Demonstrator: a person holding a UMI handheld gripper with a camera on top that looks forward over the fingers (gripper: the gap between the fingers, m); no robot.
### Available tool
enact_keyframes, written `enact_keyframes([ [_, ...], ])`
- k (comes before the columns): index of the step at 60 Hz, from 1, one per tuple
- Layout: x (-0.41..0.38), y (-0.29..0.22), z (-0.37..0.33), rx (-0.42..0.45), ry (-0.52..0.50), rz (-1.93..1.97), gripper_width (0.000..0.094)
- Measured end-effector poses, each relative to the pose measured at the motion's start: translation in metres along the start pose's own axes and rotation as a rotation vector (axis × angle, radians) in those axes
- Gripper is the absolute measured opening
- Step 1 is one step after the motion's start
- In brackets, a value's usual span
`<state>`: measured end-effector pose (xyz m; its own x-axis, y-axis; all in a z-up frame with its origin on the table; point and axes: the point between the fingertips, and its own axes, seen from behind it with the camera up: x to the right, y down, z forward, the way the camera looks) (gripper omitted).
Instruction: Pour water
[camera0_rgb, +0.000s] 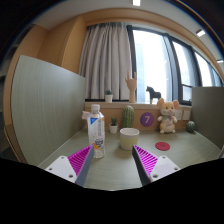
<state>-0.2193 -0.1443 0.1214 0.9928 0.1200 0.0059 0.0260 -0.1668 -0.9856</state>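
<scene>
gripper open, bottle label unreadable

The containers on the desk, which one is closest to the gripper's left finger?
The white bottle with the blue label: it stands just ahead of the left finger, while the white cup sits farther right, beyond the open gap.

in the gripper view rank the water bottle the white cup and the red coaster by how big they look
1. Water bottle, tallest, though it stands nearest the open gripper.
2. White cup, slightly farther back.
3. Red coaster, a small flat disc.
</scene>
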Motion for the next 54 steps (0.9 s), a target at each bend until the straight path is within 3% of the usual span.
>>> enact_keyframes([
  [10, -0.050, 0.010, 0.046, -0.020, -0.061, -0.048, 0.0779],
  [36, -0.059, -0.020, 0.154, 0.040, -0.031, 0.057, 0.0772],
  [45, -0.061, -0.019, 0.172, 0.048, -0.047, 0.063, 0.0664],
  [50, -0.066, -0.019, 0.173, 0.062, -0.054, 0.031, 0.0538],
  [54, -0.065, -0.019, 0.173, 0.068, -0.048, 0.013, 0.0500],
])
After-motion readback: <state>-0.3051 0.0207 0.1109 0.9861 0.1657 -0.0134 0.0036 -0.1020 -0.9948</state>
